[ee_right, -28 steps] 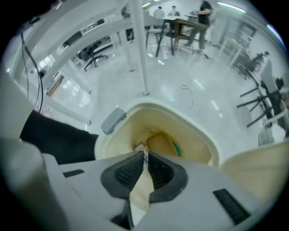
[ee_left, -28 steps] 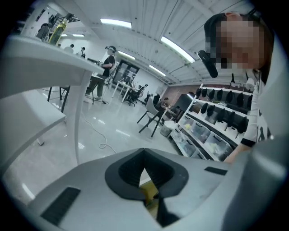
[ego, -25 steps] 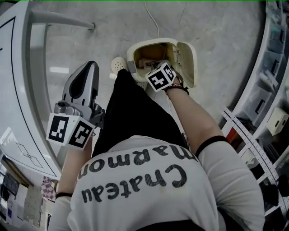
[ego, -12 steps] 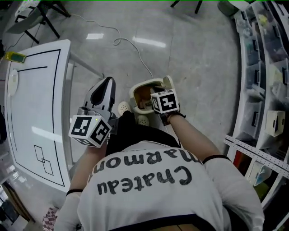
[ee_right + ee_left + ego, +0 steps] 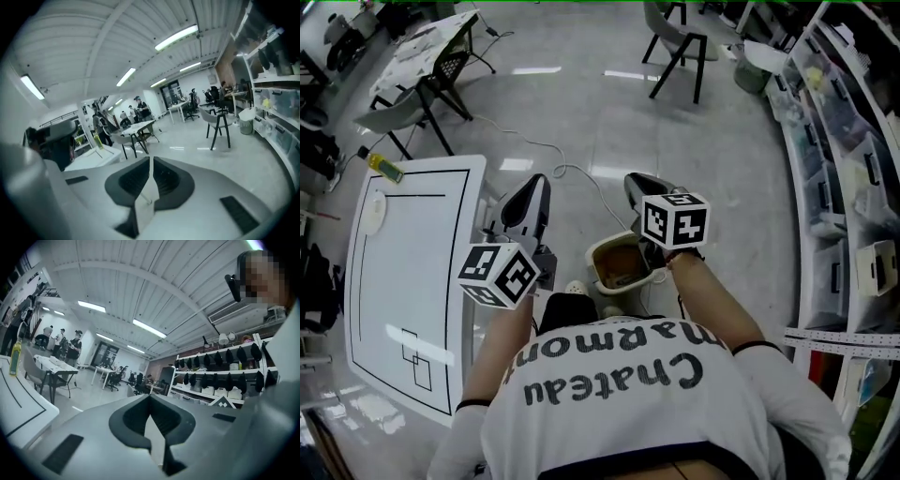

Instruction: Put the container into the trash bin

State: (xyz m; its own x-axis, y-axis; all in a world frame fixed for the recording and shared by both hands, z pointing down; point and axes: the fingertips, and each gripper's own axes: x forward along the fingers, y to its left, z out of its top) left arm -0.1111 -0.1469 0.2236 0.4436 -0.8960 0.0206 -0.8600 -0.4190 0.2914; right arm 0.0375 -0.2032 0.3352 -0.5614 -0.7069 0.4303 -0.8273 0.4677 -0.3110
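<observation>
The cream trash bin (image 5: 602,256) stands on the floor in front of my feet, its lid up and brownish contents showing inside. I cannot pick out the container among them. My left gripper (image 5: 535,181) is held up left of the bin, and my right gripper (image 5: 636,179) is raised above the bin's far right side. In the left gripper view the left gripper (image 5: 150,397) has its jaws together with nothing between them, pointing out into the room. The right gripper (image 5: 151,162) looks the same in the right gripper view.
A white table (image 5: 405,281) with black lines stands close on the left. Shelves with bins (image 5: 839,178) run along the right. A white cable (image 5: 574,170) trails on the floor beyond the bin. Chairs (image 5: 684,42) and another table (image 5: 422,42) stand farther off.
The right gripper has risen from the bin's mouth and the left gripper has lifted too. The head view has pulled up and back, so the bin looks smaller and lower.
</observation>
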